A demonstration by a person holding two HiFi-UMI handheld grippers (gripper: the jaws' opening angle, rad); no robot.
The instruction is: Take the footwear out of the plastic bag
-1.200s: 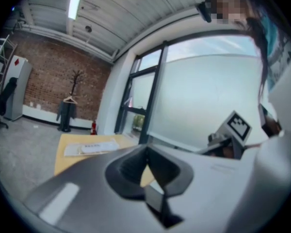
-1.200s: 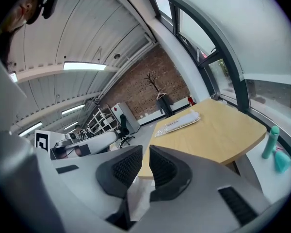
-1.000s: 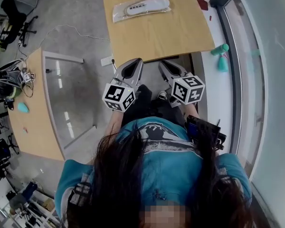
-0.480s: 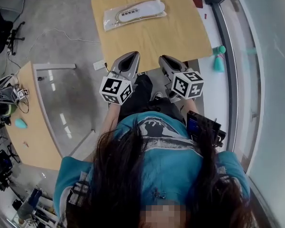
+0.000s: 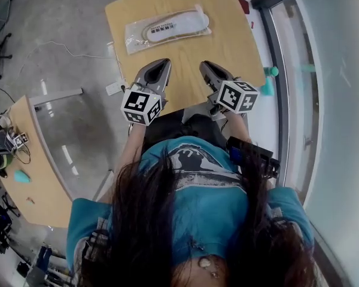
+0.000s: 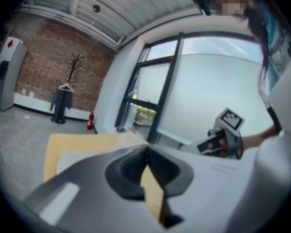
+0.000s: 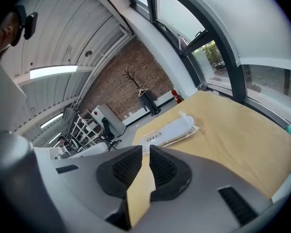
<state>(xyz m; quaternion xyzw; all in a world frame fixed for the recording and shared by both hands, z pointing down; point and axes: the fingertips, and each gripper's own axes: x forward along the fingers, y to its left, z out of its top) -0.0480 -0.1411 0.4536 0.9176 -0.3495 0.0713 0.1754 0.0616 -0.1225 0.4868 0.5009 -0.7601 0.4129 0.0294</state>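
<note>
Only approaching, we hold the left claw point(image 5: 161, 64) and right claw point(image 5: 207, 67) closed and empty above the tabletop's point(image 5: 227, 40) near edge; next we must open them at the plastic bag point(image 5: 133, 39) of footwear point(image 5: 175, 24).

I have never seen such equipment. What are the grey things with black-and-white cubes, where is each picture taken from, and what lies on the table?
There is no robot here. A person holds a pair of hand-held tongs in each hand, and the marker cubes are part of them. The head view comes from a camera on the person's head that looks down. It shows the left tongs and the right tongs at the near edge of a wooden table. The two gripper views come from cameras that ride on each pair and look along its jaws. Both pairs are shut and hold nothing. On the table lies one clear plastic bag with pale footwear inside. It lies apart from the tongs and is not yet touched.
</note>
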